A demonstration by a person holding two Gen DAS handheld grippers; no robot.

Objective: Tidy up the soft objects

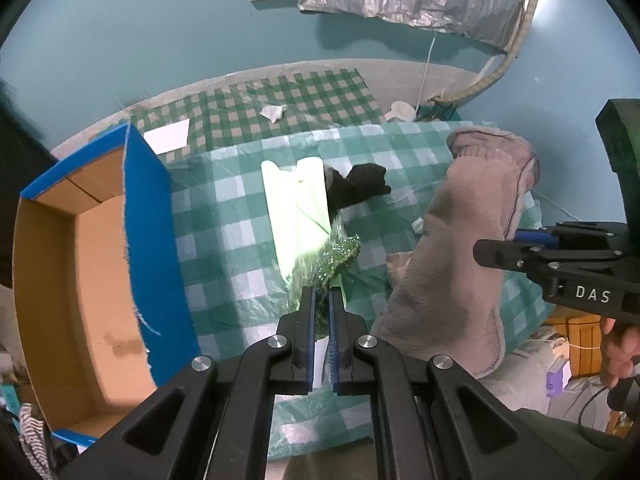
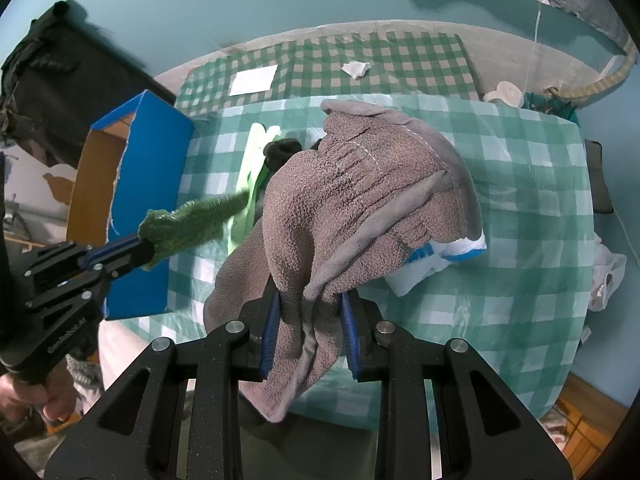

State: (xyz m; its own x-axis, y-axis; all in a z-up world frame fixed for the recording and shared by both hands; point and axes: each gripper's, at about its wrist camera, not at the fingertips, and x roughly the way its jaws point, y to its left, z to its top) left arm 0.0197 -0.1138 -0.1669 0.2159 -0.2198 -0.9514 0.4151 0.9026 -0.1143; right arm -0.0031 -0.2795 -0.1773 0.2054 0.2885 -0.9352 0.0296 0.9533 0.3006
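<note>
Left tongs (image 1: 320,300) clamped on one end of a fuzzy dark-green cloth strip (image 2: 188,222), held just above the bench (image 1: 248,240) with its teal-and-white checked plastic cover. Right tongs (image 2: 310,308) gripping a bunched fold of a large grey-brown terry towel (image 2: 360,200), raised off the bench and draping down on both sides of the blue pads. Under the towel, a white-and-blue soft item (image 2: 436,258), only partly visible. Flat on the cover near the middle, a pale-green folded cloth (image 1: 294,208), with a small black fabric piece (image 1: 356,186) touching its far right edge. At the left end of the bench, an open blue cardboard box with a brown inside (image 1: 154,216).
</note>
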